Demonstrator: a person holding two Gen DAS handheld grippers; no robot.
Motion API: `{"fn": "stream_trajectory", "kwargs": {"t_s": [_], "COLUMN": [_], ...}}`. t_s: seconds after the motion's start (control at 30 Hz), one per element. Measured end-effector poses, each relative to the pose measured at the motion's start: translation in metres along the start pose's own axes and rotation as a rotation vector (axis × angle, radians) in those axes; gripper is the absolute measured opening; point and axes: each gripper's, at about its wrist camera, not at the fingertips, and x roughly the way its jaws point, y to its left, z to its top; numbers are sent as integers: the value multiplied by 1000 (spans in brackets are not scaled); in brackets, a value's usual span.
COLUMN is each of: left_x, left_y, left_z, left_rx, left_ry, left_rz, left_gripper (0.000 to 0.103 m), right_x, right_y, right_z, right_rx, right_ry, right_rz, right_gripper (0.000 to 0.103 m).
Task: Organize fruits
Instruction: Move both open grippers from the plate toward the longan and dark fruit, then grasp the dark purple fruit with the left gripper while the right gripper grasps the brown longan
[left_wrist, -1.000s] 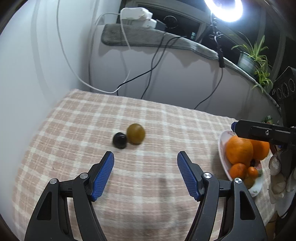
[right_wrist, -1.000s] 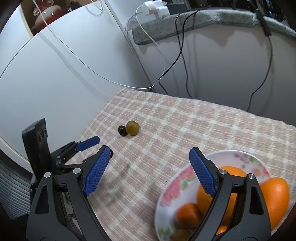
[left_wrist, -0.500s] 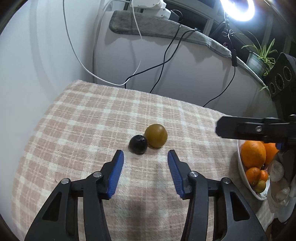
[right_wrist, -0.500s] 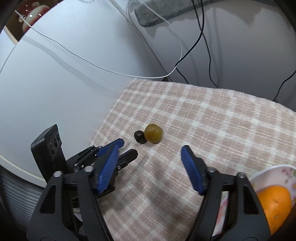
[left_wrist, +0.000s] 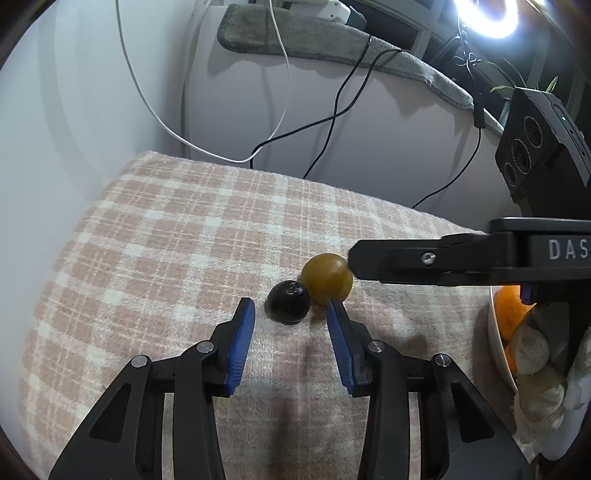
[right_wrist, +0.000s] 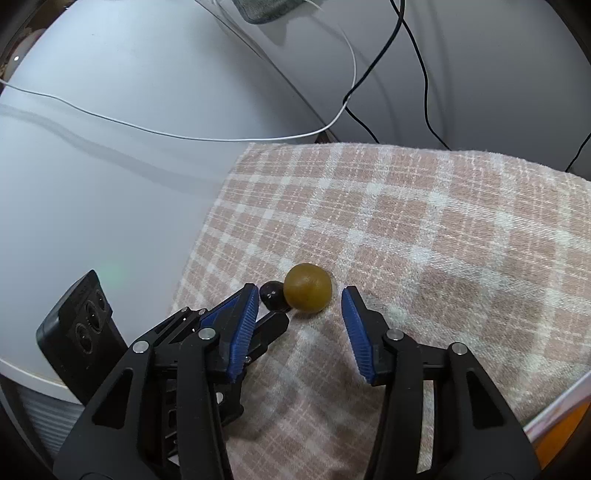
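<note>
Covering the surface, a pink and white checked cloth (left_wrist: 192, 236) is being shown in both wrist views, with cables hanging over the pale wall behind it. At three to four o'clock in the left wrist view, the rim of a white plate (left_wrist: 496, 343) is being seen, an orange (left_wrist: 508, 306) lying in it. The right gripper (right_wrist: 299, 321) is being held just short of the olive-brown fruit (right_wrist: 307, 287), which is lying on the cloth at twelve o'clock from the gap; its blue fingers (right_wrist: 242, 326) are released and have just been closing, with nothing pressed between them. The left gripper (left_wrist: 291, 336) is being held likewise at the small black fruit (left_wrist: 288, 302), which is lying at twelve o'clock from its gap; its fingers (left_wrist: 242, 341) are also released, have just been closing, and are not touching the fruit. The two fruits are touching each other, the black one at eight o'clock from the brown one.
</note>
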Motion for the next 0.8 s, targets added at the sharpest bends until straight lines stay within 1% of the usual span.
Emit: {"fn": "stream_trajectory", "kwargs": {"t_s": [0.37, 0.53, 0.73, 0.8], "left_x": [11, 13, 13, 13], "left_y": [2, 3, 3, 3], "left_z": [1, 1, 1, 1], "left_rx": [-7, -7, -9, -7], "left_ry": [12, 13, 14, 15], "left_rz": [-8, -10, -16, -15], "left_gripper": [38, 36, 27, 25], "right_x": [17, 27, 31, 32], "right_y": [-2, -1, 0, 2], "right_z": [10, 13, 14, 14], "right_rx": [0, -5, -13, -18], "right_ry": [13, 22, 24, 26], "right_rz": [-35, -48, -53, -50], "right_gripper": [48, 44, 41, 36]}}
